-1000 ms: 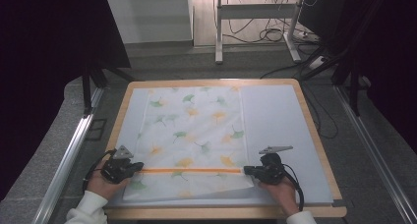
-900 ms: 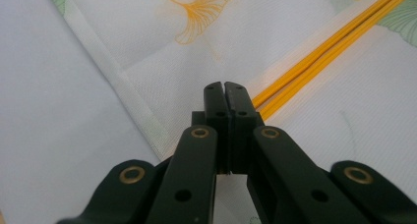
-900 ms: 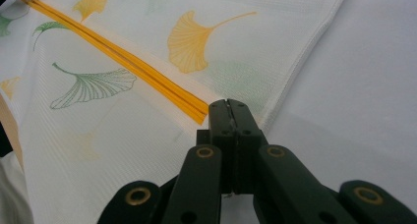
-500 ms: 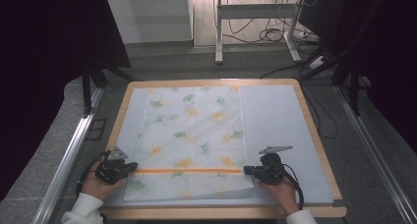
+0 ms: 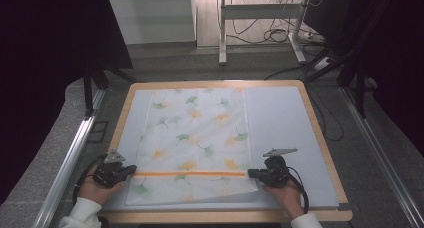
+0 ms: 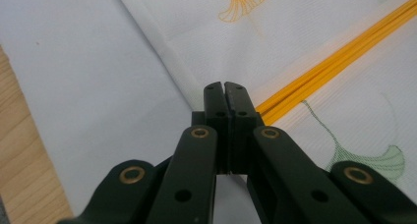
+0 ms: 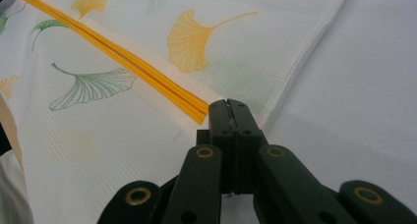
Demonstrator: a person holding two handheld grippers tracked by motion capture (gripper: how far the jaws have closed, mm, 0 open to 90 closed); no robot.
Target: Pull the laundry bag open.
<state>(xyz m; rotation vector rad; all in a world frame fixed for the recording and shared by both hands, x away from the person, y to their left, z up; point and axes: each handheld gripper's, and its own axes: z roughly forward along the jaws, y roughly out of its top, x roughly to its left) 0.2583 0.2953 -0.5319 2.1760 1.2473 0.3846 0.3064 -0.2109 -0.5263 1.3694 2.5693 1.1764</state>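
A white cloth (image 5: 195, 133) printed with green and yellow ginkgo leaves lies flat on a white mat (image 5: 285, 128). An orange stripe (image 5: 190, 173) crosses the cloth near its front edge. My left gripper (image 5: 132, 169) is at the stripe's left end and my right gripper (image 5: 250, 173) at its right end. In the left gripper view the jaws (image 6: 224, 86) are pressed together at the hem, where the stripe (image 6: 334, 61) ends. The right gripper view shows the same: jaws (image 7: 227, 104) shut on the hem beside the stripe (image 7: 123, 62).
The mat rests on a wooden table (image 5: 200, 84). Metal rails run along the left (image 5: 70, 158) and right (image 5: 385, 153). Desk legs and cables (image 5: 260, 18) stand on the floor beyond. A bare strip of mat lies right of the cloth.
My left gripper has shifted a little to the left and nearer, and the cloth's left edge went with it. The right gripper has stayed put.
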